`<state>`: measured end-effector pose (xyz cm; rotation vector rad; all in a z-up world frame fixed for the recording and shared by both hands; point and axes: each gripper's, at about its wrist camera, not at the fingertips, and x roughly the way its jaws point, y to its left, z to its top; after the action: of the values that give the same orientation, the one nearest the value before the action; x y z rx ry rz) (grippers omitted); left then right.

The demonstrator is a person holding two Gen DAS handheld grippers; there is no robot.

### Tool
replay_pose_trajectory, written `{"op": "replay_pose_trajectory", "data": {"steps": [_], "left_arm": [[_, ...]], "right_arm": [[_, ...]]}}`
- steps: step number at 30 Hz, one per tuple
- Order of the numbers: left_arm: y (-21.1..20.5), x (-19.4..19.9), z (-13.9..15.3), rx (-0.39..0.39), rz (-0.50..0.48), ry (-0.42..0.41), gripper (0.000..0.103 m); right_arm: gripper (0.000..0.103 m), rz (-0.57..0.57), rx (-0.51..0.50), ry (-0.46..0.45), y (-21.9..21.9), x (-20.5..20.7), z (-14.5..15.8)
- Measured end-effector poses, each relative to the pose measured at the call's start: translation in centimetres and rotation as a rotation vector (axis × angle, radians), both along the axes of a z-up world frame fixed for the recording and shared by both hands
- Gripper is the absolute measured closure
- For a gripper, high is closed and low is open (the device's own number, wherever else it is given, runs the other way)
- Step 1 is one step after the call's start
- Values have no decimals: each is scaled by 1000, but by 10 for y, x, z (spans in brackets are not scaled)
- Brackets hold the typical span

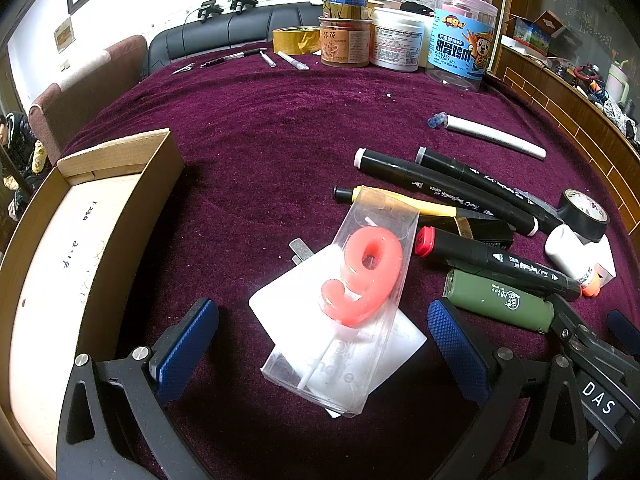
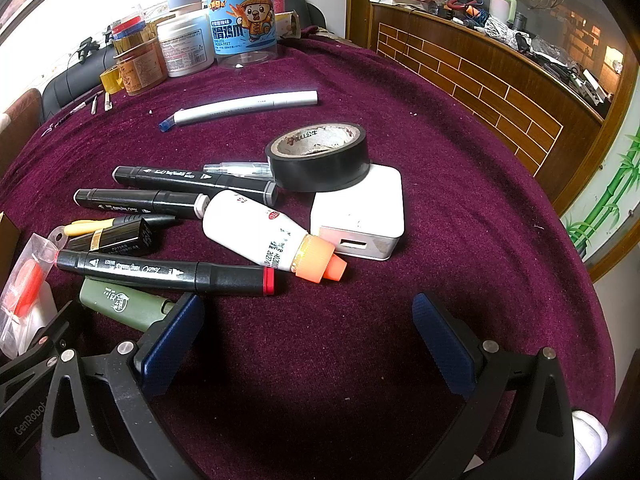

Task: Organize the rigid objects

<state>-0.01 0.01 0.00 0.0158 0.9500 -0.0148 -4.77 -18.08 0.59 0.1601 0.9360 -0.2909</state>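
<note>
My left gripper [image 1: 322,338] is open, its blue pads on either side of a clear packet holding a red number-9 candle [image 1: 362,276], which lies on a white card on the purple cloth. An open cardboard box [image 1: 80,248] stands to the left. My right gripper [image 2: 308,340] is open and empty over bare cloth, just short of a white glue bottle with an orange cap [image 2: 272,234]. Black markers [image 2: 164,274], a green lighter [image 2: 124,306], a black tape roll [image 2: 318,156] and a white charger [image 2: 360,212] lie beyond it.
Jars and tubs [image 1: 460,32] and a yellow tape roll [image 1: 296,40] stand at the table's far edge, with small pens beside them. A white marker [image 1: 492,136] lies apart on the cloth. A wooden counter [image 2: 500,76] runs along the right.
</note>
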Motion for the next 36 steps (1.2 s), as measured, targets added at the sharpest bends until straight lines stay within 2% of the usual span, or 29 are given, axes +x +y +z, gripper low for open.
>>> {"op": "replay_pose_trajectory", "data": {"steps": [36], "left_arm": [[1,0,0,1,-14,5,1]], "right_arm": [[0,-2,-1,0,0,0,0]]}}
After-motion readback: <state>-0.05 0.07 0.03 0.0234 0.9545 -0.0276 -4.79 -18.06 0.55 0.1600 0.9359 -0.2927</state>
